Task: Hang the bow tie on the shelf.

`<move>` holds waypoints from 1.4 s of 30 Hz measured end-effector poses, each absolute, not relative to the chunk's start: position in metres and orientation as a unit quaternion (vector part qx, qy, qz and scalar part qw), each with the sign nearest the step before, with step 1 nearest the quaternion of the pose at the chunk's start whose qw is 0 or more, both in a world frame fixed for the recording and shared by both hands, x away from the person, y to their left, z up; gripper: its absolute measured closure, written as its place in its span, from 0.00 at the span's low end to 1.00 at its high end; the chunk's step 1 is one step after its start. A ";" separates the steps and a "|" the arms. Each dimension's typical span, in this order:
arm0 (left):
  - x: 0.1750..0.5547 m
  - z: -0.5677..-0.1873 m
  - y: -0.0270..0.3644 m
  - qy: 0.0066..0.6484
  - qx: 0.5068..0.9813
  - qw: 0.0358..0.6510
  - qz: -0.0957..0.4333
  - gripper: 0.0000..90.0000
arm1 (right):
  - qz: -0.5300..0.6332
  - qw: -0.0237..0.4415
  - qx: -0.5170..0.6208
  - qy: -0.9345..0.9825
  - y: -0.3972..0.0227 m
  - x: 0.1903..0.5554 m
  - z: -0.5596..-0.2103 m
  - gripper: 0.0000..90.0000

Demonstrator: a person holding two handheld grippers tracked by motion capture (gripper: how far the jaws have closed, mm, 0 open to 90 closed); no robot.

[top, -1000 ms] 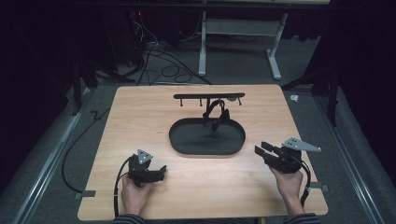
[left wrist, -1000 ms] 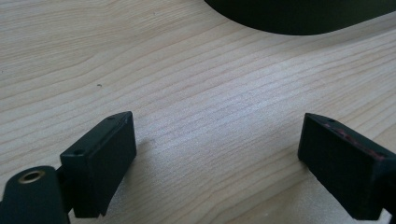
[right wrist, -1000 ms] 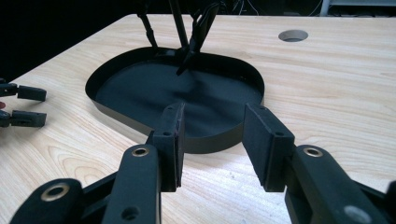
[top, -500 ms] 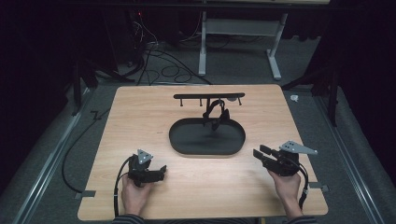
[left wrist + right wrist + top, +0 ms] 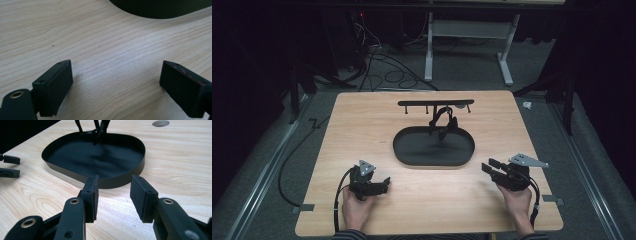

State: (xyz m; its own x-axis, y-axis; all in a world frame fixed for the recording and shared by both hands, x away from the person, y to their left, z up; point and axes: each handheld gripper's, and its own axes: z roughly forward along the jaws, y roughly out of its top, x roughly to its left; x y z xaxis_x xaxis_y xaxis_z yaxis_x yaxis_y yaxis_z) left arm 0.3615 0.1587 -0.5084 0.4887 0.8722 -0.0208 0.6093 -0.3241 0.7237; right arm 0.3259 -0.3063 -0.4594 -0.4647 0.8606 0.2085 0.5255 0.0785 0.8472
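Black tray (image 5: pixel 433 150) between left tongs (image 5: pixel 384 184), right tongs (image 5: pixel 488 166), touching neither.

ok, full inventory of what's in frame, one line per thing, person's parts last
table: 1, light wood, centre of the high view
tray: 1, black, oval, shallow, middle of the table
rack: 1, black bar with small pegs, behind the tray
dark strappy item: 1, black, hangs from the rack onto the tray's far rim; too small to identify
cables: several, black, on the floor beyond the table
desk frame: 1, grey, on the floor at the back
left gripper: 1, black, near left of the table, jaws wide apart, nothing between
right gripper: 1, black, near right, jaws apart, nothing between, pointing at the tray
hands: 2, near edge, one on each gripper
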 end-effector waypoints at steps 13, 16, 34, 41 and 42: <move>0.362 -0.508 0.159 0.468 0.791 0.344 0.191 0.13 | 0.466 0.171 0.494 0.714 -0.306 0.329 -0.468 0.66; 0.362 -0.508 0.159 0.468 0.791 0.345 0.191 0.13 | 0.464 0.171 0.496 0.714 -0.306 0.330 -0.470 0.66; 0.362 -0.508 0.159 0.468 0.791 0.344 0.191 0.13 | 0.435 0.173 0.509 0.722 -0.308 0.334 -0.482 0.65; 0.362 -0.508 0.159 0.468 0.791 0.344 0.191 0.13 | 0.423 0.174 0.514 0.726 -0.308 0.336 -0.488 0.64; 0.362 -0.508 0.159 0.468 0.791 0.344 0.191 0.13 | 0.421 0.176 0.513 0.727 -0.308 0.336 -0.489 0.64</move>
